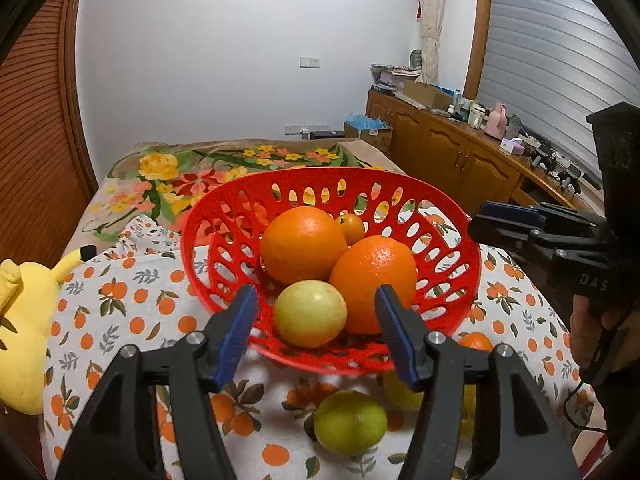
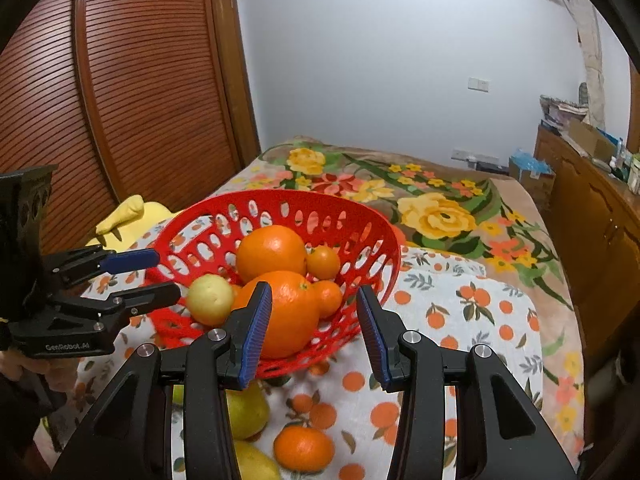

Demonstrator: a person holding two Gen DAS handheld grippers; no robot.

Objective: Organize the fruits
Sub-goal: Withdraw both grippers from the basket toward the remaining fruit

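The left gripper (image 1: 316, 316) stands released over the near rim of the red basket (image 1: 200, 236), its pads clear on either side of a pale lemon (image 1: 310, 314) that sits in the basket, touching neither. Beyond its fingertips lie two oranges (image 1: 303, 244) and a small tangerine (image 1: 351, 229). The right gripper (image 2: 314, 320) is also unclenched and empty, with a big orange (image 2: 286, 314) just ahead of its left finger. Below its fingers a tangerine (image 2: 304, 448) and what seems to be a pear (image 2: 246, 410), half hidden, wait on the cloth (image 2: 480, 320). The lemon rests near the rim, so a brush from a withdrawing finger could roll it out, and the light basket could tip or slide.
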